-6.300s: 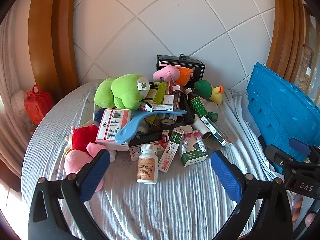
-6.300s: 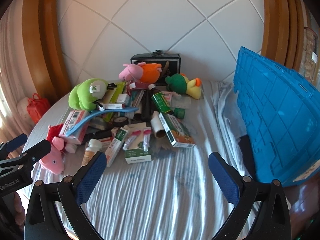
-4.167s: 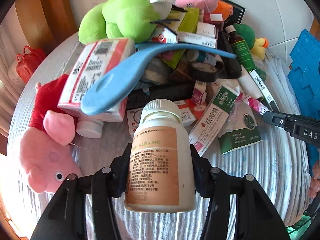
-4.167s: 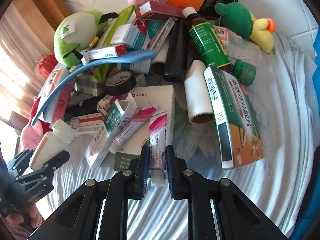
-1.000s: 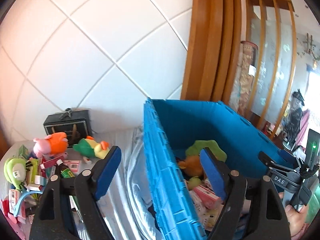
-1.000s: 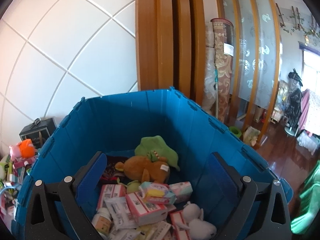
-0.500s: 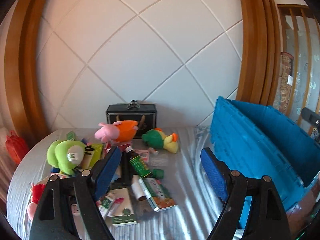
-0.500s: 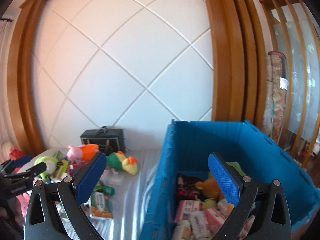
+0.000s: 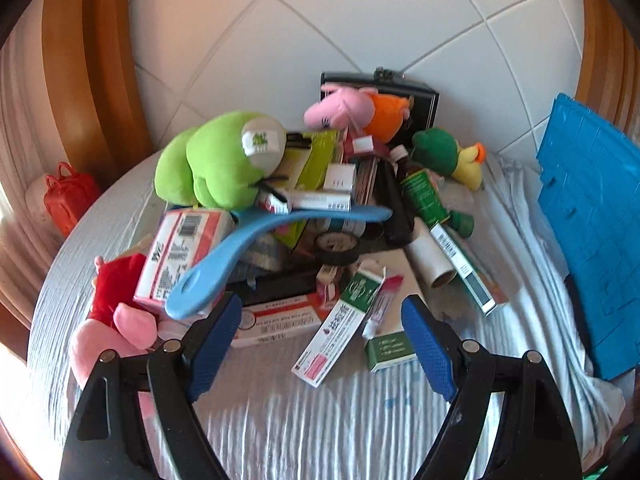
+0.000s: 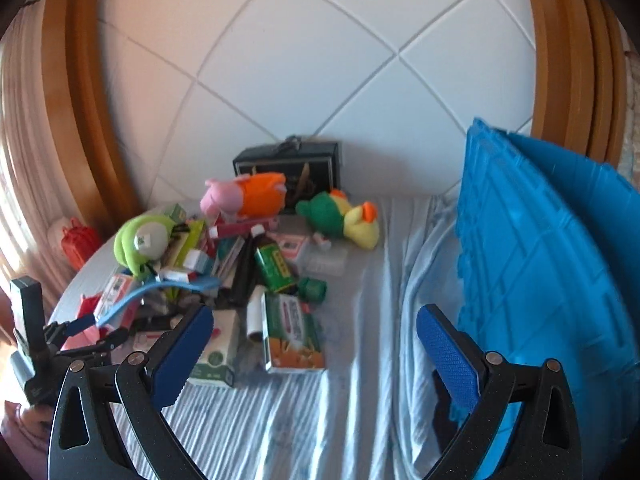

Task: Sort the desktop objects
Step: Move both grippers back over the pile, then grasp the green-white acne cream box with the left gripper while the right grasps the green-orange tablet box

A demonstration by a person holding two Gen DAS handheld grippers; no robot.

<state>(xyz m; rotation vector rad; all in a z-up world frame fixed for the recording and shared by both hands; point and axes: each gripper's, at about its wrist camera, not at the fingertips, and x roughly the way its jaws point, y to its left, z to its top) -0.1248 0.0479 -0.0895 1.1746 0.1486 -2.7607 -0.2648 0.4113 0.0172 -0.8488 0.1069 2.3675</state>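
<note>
Left gripper & right gripper: jaws wide open, empty, above cluttered surface; blue crate at right

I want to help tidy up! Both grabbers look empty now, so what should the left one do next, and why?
Probably lower the open left gripper onto the long white-and-green box just ahead and close on it: it lies loose at the pile's near edge, nothing on top.
</note>
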